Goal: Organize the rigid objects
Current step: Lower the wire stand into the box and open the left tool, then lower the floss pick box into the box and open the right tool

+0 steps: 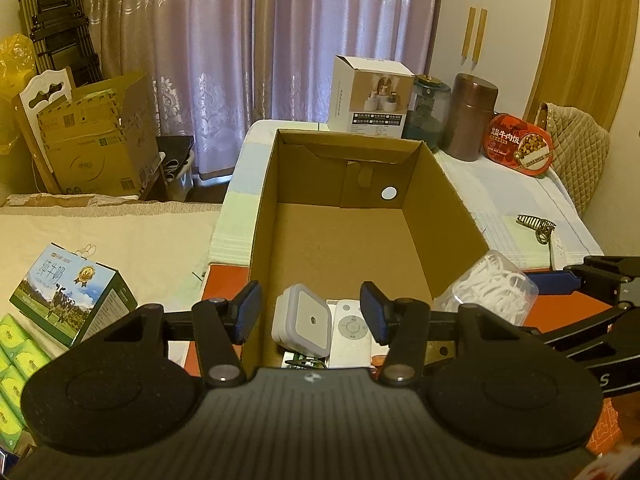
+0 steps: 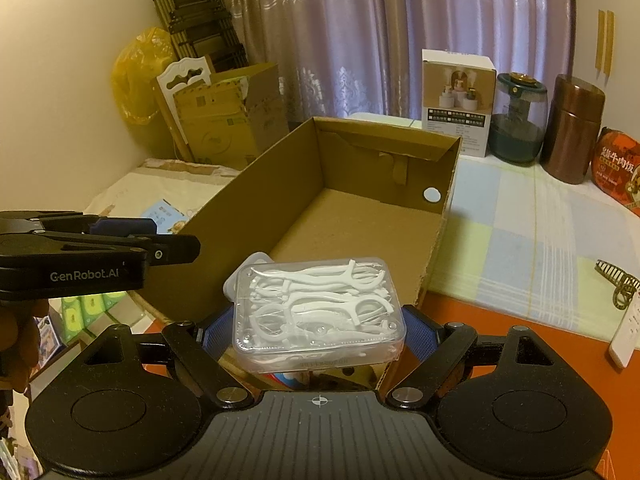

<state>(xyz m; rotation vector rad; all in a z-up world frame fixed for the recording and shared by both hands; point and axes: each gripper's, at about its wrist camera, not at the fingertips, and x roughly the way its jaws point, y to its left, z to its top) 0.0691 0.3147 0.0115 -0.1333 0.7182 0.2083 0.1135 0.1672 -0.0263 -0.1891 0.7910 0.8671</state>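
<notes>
An open cardboard box stands on the table; it also shows in the right wrist view. My left gripper is open over the box's near end, above a white square night light and a white remote that lie inside. My right gripper is shut on a clear plastic box of white floss picks, held over the box's near edge. The floss box also shows in the left wrist view. The left gripper shows at the left of the right wrist view.
A white product box, a glass jar, a brown canister and a red tin stand behind the box. A hair claw lies at right. A milk carton sits at left. A white remote lies at right.
</notes>
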